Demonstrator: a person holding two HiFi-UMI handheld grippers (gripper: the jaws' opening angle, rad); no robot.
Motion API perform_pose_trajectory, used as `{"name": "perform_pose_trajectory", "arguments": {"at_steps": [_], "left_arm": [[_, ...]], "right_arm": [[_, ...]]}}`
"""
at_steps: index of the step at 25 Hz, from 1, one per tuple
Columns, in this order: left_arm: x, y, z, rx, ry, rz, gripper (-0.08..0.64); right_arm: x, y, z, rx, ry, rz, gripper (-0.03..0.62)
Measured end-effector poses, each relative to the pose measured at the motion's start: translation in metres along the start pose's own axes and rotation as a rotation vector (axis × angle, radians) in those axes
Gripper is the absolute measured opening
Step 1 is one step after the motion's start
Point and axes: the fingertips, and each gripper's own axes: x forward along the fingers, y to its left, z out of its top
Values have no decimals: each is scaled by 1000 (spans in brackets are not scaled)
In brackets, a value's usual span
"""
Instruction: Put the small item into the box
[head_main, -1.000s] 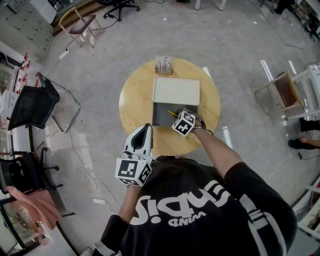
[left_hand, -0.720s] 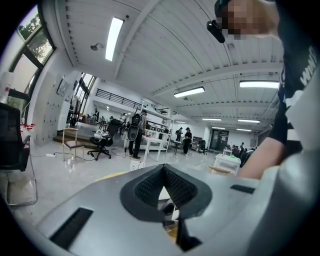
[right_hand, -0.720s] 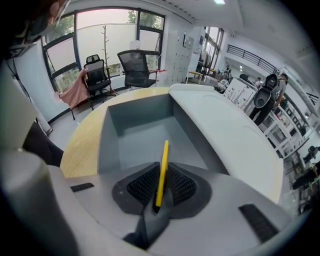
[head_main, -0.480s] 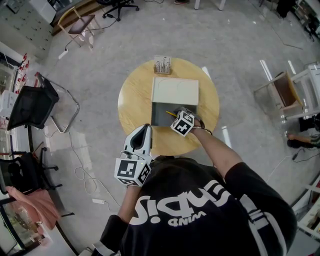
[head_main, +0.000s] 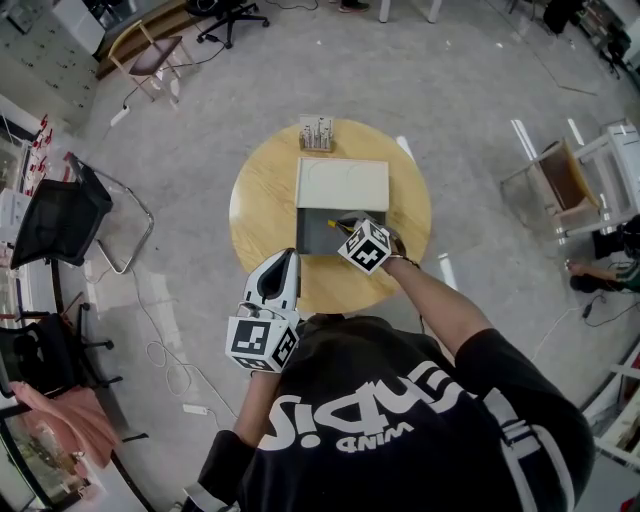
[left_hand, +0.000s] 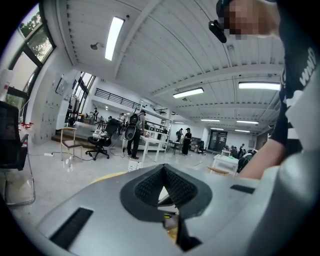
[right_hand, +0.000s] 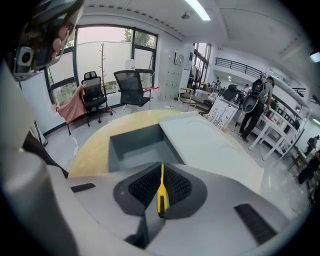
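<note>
Right gripper view: right hand-held gripper (right_hand: 161, 172) pinches thin yellow stick (right_hand: 161, 197) mid-length, probably light, stiff; box (right_hand: 131, 150) at 12 o'clock.

Bright, even indoor light throughout. Head view: heavy fisheye, the room bends at the edges, and the glossy floor (head_main: 450, 70) carries white glare streaks (head_main: 522, 140). Left gripper view: ceiling strip lights (left_hand: 114, 37) blown out, corners black and rounded, left gripper (left_hand: 163, 172) shell close to the lens is soft. Right gripper view: windows (right_hand: 102, 47) overexposed, the top left corner dark against them, same black corners. The small yellow item (right_hand: 160, 197) in the right gripper (right_hand: 161, 170) fingers reads fairly sharp.
</note>
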Motion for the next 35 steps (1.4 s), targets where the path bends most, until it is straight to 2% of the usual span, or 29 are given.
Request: {"name": "perform_pose_trajectory", "arguments": {"at_steps": [5, 11, 18, 28, 35], "left_arm": [[1, -3, 1, 8, -2, -14, 9], [0, -7, 6, 16, -16, -33, 9], [3, -15, 18, 32, -33, -57, 9], [5, -28, 24, 37, -58, -83, 9], [8, -33, 19, 53, -59, -85, 9]], "right_arm": [[-30, -6, 31, 21, -111, -21, 9], [-90, -9, 79, 80, -309, -47, 9], [-173, -14, 106, 185, -515, -109, 9], [-254, -29, 76, 367, -675, -248, 9], [-275, -24, 45, 409, -718, -297, 9]]}}
